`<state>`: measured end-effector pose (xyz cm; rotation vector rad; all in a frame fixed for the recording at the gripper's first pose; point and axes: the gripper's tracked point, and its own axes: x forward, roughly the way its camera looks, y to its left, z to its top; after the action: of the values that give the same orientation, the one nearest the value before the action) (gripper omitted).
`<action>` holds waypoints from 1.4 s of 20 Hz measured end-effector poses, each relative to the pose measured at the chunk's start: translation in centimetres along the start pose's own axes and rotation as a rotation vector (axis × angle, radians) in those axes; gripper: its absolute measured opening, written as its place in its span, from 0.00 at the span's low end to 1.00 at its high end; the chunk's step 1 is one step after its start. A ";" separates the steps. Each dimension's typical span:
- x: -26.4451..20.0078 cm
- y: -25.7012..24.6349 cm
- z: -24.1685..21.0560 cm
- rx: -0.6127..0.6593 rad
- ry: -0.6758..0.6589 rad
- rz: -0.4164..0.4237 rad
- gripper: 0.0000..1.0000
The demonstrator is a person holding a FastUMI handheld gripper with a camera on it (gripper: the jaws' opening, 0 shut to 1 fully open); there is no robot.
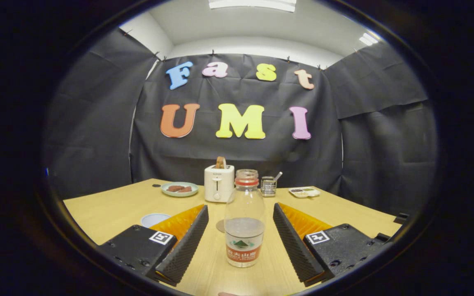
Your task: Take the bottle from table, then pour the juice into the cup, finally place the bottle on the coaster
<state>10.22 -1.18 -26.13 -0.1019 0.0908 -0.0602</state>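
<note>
A clear plastic bottle point(244, 222) stands upright on the wooden table point(109, 209), with a red ring at its neck, a labelled lower part and liquid filling about the bottom third. It stands between the two fingers of my gripper point(241, 206), which is open with a gap on each side of the bottle. A small round brownish coaster point(220, 226) lies just behind the bottle, partly hidden by it. A pale round cup point(154, 219) sits on the table left of the left finger, partly hidden behind it.
Beyond the bottle stand a white toaster point(219, 183), a green plate point(179, 189) with brown food, a small metal holder point(268, 186) with a utensil, and a small white tray point(304, 191). The booth's black cloth wall closes off the back.
</note>
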 end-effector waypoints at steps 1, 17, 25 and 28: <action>0.5 -0.1 -0.6 -0.006 0.014 -0.003 1.00; 4.6 -0.3 -4.4 0.022 0.085 -0.019 1.00; 5.9 -0.2 -5.4 -0.036 0.117 -0.016 0.85; 5.1 -0.6 -4.8 -0.050 0.107 0.004 0.81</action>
<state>14.85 -2.56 -31.32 -0.1484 0.1995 -0.0592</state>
